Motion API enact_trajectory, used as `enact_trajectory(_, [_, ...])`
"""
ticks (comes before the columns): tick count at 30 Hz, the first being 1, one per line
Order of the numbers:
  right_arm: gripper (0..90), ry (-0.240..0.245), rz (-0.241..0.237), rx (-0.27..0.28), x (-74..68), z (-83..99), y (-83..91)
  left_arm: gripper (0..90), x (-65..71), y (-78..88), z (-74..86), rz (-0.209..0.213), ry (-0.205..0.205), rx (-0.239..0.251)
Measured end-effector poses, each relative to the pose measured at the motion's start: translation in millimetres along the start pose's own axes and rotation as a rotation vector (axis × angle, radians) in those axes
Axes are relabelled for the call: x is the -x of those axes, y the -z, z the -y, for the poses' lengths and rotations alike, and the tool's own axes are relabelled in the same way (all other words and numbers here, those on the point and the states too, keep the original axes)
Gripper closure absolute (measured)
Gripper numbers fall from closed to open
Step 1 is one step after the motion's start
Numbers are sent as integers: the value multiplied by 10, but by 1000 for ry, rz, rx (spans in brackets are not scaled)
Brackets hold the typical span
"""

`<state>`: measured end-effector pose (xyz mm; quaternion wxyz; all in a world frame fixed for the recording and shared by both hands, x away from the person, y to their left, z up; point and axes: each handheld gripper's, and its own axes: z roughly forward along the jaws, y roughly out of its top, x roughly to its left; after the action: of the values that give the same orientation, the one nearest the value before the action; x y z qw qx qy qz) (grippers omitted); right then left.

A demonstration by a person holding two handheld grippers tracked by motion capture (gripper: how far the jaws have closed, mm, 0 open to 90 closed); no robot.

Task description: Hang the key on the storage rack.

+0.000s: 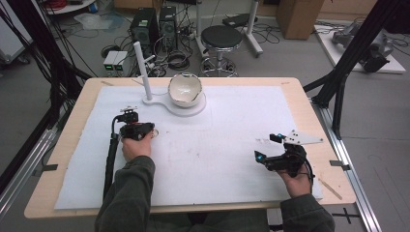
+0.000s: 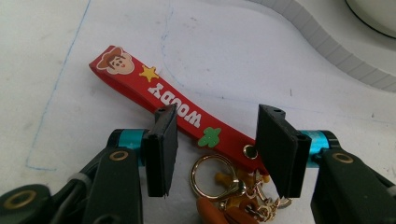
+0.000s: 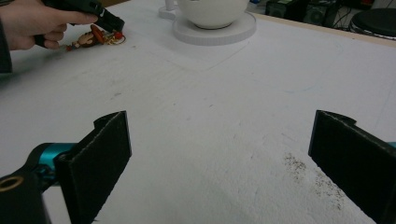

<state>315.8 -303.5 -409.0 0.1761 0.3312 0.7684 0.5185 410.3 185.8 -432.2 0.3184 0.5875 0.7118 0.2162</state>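
Left gripper view puts your left gripper (image 2: 215,140) right over the red strap keychain (image 2: 159,95), jaws spread wide with the strap lying diagonally between the pads (image 2: 161,140) but not yet pinched — so you look to be at the pick-up step. The keychain lies flat on the white mat (image 1: 227,145), its gold ring (image 2: 212,175) and small charms bunched at the near end, just short of the stand's base (image 1: 186,107) that carries the white bowl (image 1: 184,89). For the next move, I'd judge you need to settle lower and close across the strap near the ring end, squarely, so it doesn't slip out sideways. Your right gripper (image 3: 219,163) waits well apart on the mat — jaws wide and holding nothing.
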Motion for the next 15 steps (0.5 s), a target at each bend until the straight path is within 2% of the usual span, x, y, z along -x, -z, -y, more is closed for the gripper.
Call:
enact_trajectory(3, [52, -6, 2, -3, -3, 2, 4, 493, -1, 8, -1, 2, 15, -4])
enact_trajectory(8, [52, -3, -1, -4, -7, 3, 8, 500, 21, -3, 12, 4, 7, -11])
enact_trajectory(12, [52, 1, 2, 2, -6, 2, 13, 518, 17, -27, 3, 7, 9, 5])
enact_trajectory(15, [52, -1, 1, -2, 0, 3, 6, 622, 5, -32, -4, 22, 10, 4])
